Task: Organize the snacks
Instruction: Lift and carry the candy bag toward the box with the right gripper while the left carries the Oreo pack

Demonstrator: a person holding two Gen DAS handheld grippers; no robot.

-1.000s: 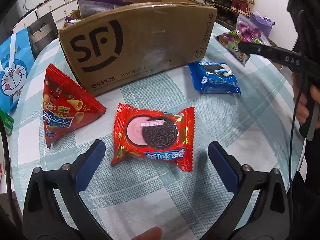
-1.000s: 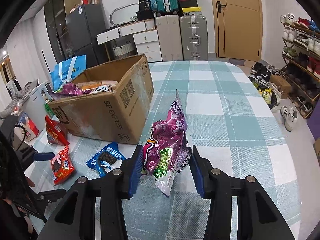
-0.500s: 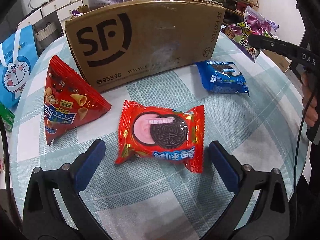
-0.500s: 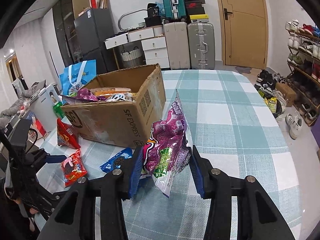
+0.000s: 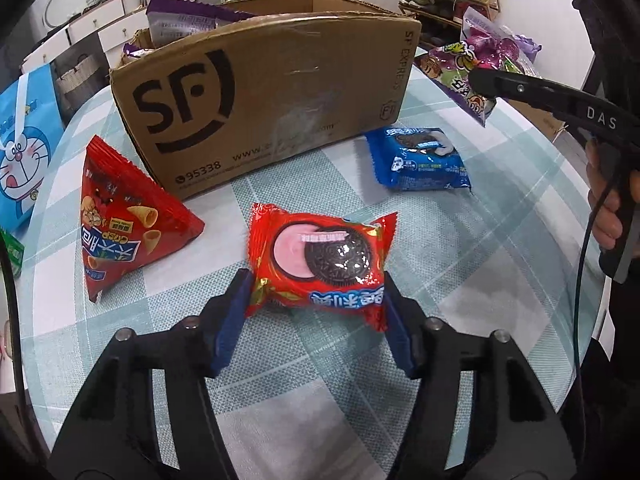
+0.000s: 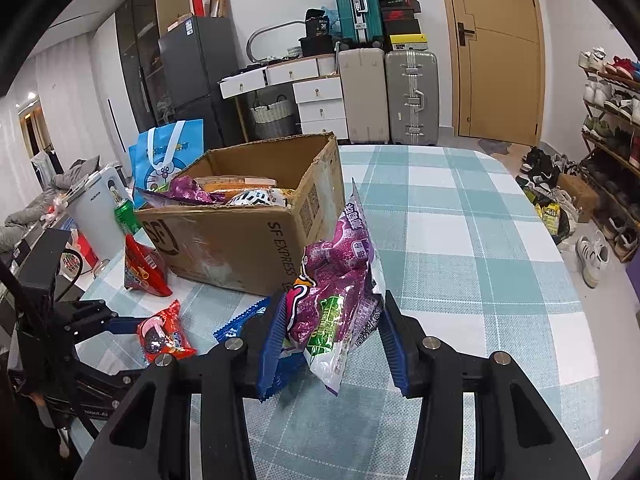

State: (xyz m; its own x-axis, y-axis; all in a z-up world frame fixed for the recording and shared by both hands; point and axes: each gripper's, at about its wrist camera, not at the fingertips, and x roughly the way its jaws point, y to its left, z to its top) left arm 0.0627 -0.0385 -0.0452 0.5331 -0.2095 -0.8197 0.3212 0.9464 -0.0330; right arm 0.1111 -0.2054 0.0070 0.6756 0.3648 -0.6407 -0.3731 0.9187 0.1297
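A red cookie pack [image 5: 320, 260] sits between the blue pads of my left gripper [image 5: 316, 312]; the jaws are closing and both pads press its sides. My right gripper [image 6: 332, 344] is shut on a purple snack bag [image 6: 336, 280], held upright above the checked tablecloth to the right of the cardboard box [image 6: 248, 240]. The open box [image 5: 272, 92] stands just behind the red pack and holds several snack packs. In the left wrist view the purple bag [image 5: 480, 52] hangs at the upper right.
A red triangular snack bag [image 5: 124, 216] lies left of the box front. A blue cookie pack [image 5: 420, 160] lies at its right corner. A blue cartoon bag [image 5: 20, 148] stands at the table's left edge. Bare checked tablecloth [image 6: 460, 240] stretches right of the box.
My left gripper's jaws have come together from wide open onto the red cookie pack. The right gripper has kept the purple bag and hardly moved.
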